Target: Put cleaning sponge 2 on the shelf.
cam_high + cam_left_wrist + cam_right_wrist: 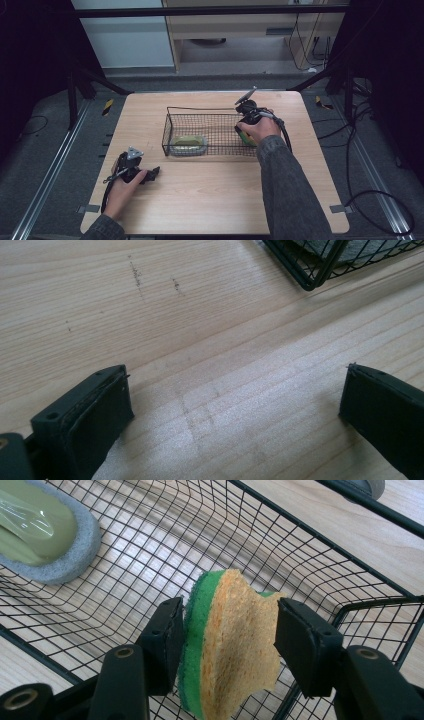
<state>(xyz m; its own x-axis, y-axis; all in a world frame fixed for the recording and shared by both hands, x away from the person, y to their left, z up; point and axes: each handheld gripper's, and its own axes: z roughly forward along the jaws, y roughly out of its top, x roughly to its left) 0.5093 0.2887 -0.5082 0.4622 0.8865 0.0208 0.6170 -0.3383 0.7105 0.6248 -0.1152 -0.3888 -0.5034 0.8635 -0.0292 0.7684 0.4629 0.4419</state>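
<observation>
A green and yellow sponge (231, 672) stands on edge between the jaws of my right gripper (227, 626), which is shut on it; both pads press its faces and its yellow side is dented. The sponge hangs inside the right end of a black wire basket (320, 536). From the high view the right gripper (244, 131) reaches down into the basket (200, 109), with a bit of green sponge (246, 139) showing under the hand. My left gripper (151, 174) rests on the table at the front left, and its jaws (235, 405) stand open over bare wood.
A grey scrub pad with an olive-green handle (188, 144) lies in the left end of the basket, also seen as the scrub pad (47, 537). The basket's corner (310, 275) is just ahead of the left gripper. The wooden table (210, 200) has free room in front.
</observation>
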